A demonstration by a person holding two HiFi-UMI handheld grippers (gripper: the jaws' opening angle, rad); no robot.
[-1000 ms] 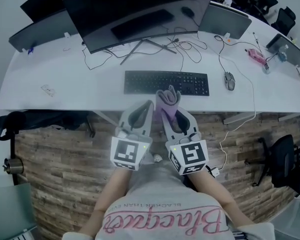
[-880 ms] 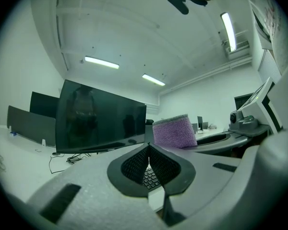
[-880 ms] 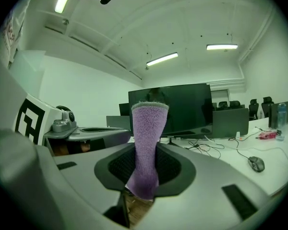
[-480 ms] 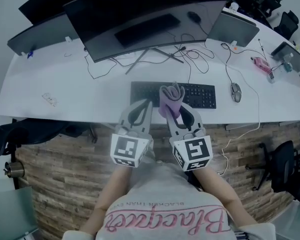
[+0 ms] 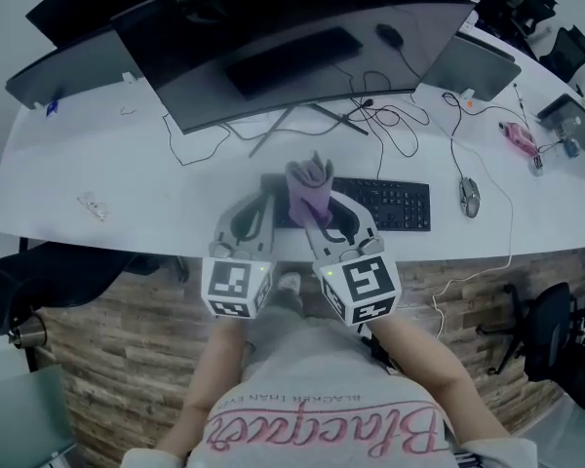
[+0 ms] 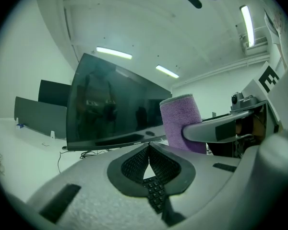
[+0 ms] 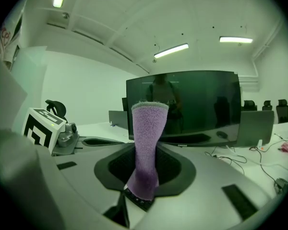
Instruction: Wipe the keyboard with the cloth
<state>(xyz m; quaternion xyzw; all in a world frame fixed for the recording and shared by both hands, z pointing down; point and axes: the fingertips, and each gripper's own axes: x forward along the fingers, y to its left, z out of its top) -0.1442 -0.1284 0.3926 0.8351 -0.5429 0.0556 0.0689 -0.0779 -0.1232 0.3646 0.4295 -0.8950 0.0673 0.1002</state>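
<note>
So the right gripper (image 7: pixel 143 185) has its jaws clamped on the purple cloth (image 7: pixel 147 143), pinching it near the bottom end so most of it sticks straight up out of the jaws like a little tower. The left gripper (image 6: pixel 149 146) is empty, with its jaws pressed together and nothing between them. You can just see a few keys of the keyboard (image 6: pixel 154 191) through the gap under them. From the head view both grippers sit side by side at the near edge of the desk (image 5: pixel 127 183), with the cloth (image 5: pixel 309 187) over the left end of the black keyboard (image 5: pixel 385 203), in front of the big monitor (image 5: pixel 302 47). I can't really tell if the cloth is touching the keys. It looks more like it's held above them, since the free end points up and away. My read is that this is the approach step: cloth in hand and brought to the keyboard, but wiping hasn't properly begun. For the next move I'd guess the right gripper needs to tip forward and come down so the loose part of the cloth lies on the keys. After that it would drag sideways along the rows toward the mouse (image 5: pixel 470 197) end, light enough not to shove the keyboard around.
</note>
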